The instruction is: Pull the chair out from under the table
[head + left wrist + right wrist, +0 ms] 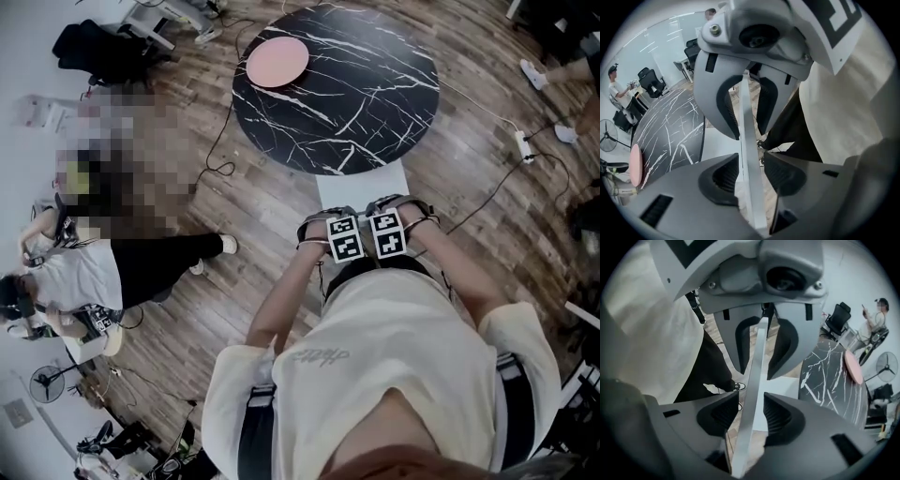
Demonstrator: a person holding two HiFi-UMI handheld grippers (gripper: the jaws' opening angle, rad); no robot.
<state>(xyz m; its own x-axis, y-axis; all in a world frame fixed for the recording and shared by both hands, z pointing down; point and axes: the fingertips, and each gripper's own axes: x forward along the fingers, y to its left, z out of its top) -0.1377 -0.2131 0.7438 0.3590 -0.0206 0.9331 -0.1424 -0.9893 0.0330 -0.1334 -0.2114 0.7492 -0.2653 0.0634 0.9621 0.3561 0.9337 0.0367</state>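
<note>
A white chair (pixel 361 187) is tucked under the round black marble table (pixel 375 103); only part of its seat shows. My left gripper (pixel 335 219) and right gripper (pixel 394 212) hang side by side, pointing steeply down over the chair's back. In the left gripper view the thin white backrest edge (pixel 749 154) runs between the jaws of the left gripper (pixel 751 171), with a gap on at least one side. In the right gripper view the backrest edge (pixel 754 380) passes between the jaws of the right gripper (pixel 751 416), untouched by either pad. Both grippers are open.
A pink plate (pixel 277 62) lies on the far left of the table. Cables and a power strip (pixel 523 145) trail over the wooden floor at the right. A person (pixel 112 272) sits on the floor at the left, near a fan (pixel 47 382).
</note>
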